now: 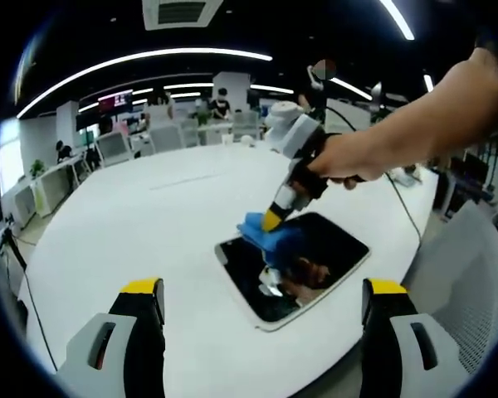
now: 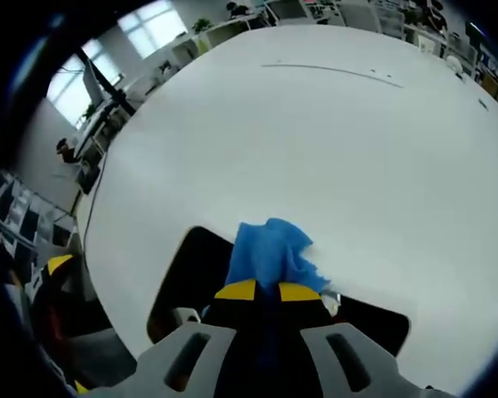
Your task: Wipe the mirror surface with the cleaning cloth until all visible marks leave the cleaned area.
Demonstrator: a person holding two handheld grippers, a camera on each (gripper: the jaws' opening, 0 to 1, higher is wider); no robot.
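Observation:
A dark rectangular mirror (image 1: 324,249) with a white rim lies flat on the white table (image 1: 149,224). My right gripper (image 1: 275,217), held by a hand, is shut on a blue cleaning cloth (image 1: 275,238) and presses it onto the mirror's far left part. In the right gripper view the blue cloth (image 2: 266,253) sticks out past my right gripper (image 2: 267,292), and the mirror (image 2: 187,278) lies under and beside it. My left gripper (image 1: 261,290) hovers open in front of the mirror, its jaws wide apart and holding nothing.
The table's near edge (image 1: 332,365) curves just behind the mirror. A cable (image 1: 402,207) runs across the table at the right. Desks, chairs and people stand at the far side of the room. The left gripper (image 2: 54,274) shows at the left edge.

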